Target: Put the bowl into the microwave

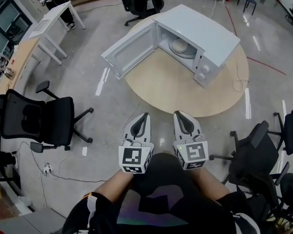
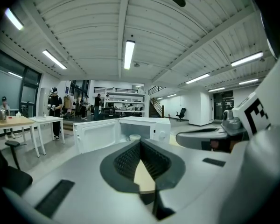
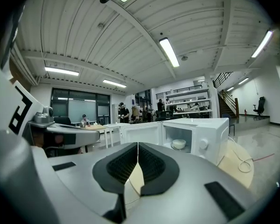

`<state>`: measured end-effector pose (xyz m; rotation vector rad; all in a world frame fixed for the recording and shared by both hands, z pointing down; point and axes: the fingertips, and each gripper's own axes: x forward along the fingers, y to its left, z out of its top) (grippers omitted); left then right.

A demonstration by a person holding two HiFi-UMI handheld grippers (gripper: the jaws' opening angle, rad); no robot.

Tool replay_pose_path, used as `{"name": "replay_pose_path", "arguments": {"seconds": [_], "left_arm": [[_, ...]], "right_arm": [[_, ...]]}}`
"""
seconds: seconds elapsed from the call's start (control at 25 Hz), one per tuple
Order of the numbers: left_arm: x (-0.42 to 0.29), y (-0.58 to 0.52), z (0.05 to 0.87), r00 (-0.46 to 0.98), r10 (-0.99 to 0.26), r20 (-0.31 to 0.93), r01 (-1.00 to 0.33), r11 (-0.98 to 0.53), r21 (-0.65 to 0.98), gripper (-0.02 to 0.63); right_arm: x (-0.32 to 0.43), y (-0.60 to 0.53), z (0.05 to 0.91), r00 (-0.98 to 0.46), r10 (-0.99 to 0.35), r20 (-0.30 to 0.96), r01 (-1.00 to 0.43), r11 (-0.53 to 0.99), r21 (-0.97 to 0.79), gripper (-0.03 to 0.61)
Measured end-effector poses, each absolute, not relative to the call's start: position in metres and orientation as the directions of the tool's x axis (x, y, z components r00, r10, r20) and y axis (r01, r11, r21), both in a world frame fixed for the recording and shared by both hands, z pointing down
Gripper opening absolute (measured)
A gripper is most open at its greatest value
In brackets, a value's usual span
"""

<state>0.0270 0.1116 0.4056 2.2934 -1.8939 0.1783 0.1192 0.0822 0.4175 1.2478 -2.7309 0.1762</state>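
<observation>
A white microwave (image 1: 205,38) stands on the round wooden table (image 1: 171,91), its door (image 1: 132,50) swung wide open to the left. A pale bowl (image 1: 178,47) sits inside the cavity on the turntable. My left gripper (image 1: 143,116) and right gripper (image 1: 178,114) hang side by side close to my body, short of the table's near edge. Both are shut with nothing between the jaws. In the left gripper view the microwave (image 2: 147,125) and bowl (image 2: 134,137) lie straight beyond the gripper (image 2: 140,143). In the right gripper view the bowl (image 3: 178,144) shows inside the microwave (image 3: 210,129), right of the gripper (image 3: 138,144).
A black office chair (image 1: 39,118) stands at my left, more chairs (image 1: 263,155) at my right, and another (image 1: 141,1) beyond the table. White desks (image 1: 51,21) line the far left. The microwave's cable (image 1: 240,84) loops on the table's right edge. People stand far back.
</observation>
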Motion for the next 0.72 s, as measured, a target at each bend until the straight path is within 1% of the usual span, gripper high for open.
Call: {"name": "replay_pose_path", "arguments": {"seconds": [0.4, 0.72], "left_arm": [[-0.01, 0.17, 0.401, 0.168, -0.967, 0.191, -0.985, -0.158, 0.065, 0.046], [-0.017, 0.222, 0.408, 0.203, -0.958, 0.205, -0.978, -0.189, 0.086, 0.046]], "right_arm": [[0.087, 0.14, 0.412, -0.656, -0.732, 0.182, -0.75, 0.659, -0.055, 0.023], [0.074, 0.197, 0.421, -0.646, -0.731, 0.22, -0.756, 0.652, -0.056, 0.018]]}}
